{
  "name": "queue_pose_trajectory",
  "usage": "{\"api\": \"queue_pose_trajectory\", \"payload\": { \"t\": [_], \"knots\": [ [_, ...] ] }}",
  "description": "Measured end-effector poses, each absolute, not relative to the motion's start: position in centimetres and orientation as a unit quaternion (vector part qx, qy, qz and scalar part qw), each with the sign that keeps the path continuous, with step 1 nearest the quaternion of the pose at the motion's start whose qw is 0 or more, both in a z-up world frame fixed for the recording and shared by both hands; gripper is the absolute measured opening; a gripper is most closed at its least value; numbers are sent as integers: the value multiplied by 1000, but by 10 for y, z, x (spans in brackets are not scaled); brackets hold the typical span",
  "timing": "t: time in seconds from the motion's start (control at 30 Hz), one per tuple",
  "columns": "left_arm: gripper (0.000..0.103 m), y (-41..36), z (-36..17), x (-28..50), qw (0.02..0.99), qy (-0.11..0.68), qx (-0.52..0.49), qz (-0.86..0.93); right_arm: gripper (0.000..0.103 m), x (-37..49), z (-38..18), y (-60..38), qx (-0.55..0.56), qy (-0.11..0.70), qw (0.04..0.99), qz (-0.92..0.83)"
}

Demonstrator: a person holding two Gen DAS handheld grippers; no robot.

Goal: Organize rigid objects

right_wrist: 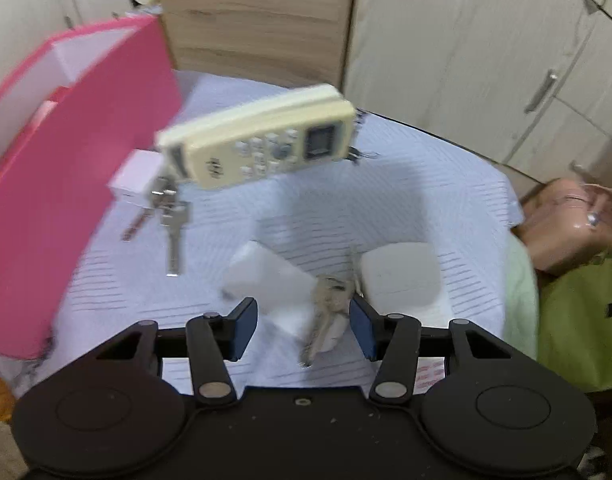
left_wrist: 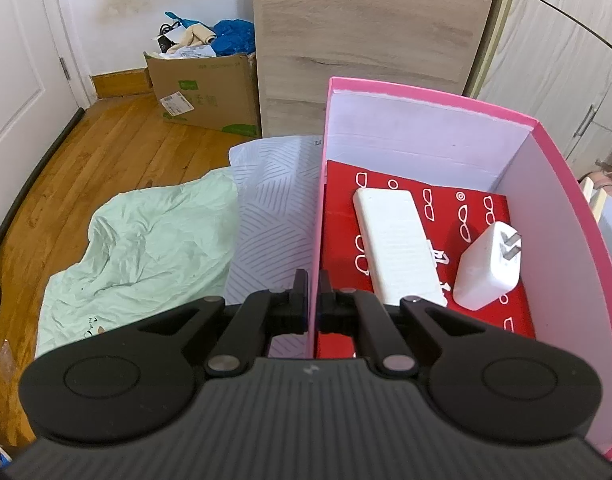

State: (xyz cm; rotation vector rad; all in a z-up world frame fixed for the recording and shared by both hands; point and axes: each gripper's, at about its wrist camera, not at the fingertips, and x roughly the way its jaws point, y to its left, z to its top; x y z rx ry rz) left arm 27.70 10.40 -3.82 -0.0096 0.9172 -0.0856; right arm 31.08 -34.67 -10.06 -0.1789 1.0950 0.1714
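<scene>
Pink box w/ 2 white items: power bank, charger

We make out very little legible writing. The red sheet lining the pink box carries white printed glasses outlines and a few white characters beside the white block, too hidden for us to read. The cardboard carton bears a green logo square and a white shipping label, both too small to read. The cream remote control shows a dark logo near its lower end and button markings, all blurred. A red-printed label lies under the gripper body, illegible.
</scene>
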Motion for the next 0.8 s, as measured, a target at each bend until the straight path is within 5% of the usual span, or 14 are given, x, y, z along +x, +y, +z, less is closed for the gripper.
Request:
{"api": "queue_pose_trajectory", "payload": {
  "t": [0.2,0.27,0.3,0.37,0.8],
  "knots": [
    [3,104,-38,276,896,442,-3,-40,52,319,-102,-360,-17,515,855,54],
    [3,104,-38,276,896,443,-3,-41,25,319,-100,-363,-8,508,860,41],
    [3,104,-38,276,896,442,-3,-40,24,319,-99,-364,0,511,859,43],
    [3,104,-38,276,896,443,-4,-41,7,317,-96,-368,18,503,863,41],
    [3,104,-38,276,896,443,-4,-40,1,282,-27,-361,85,411,901,114]
  ]
}}
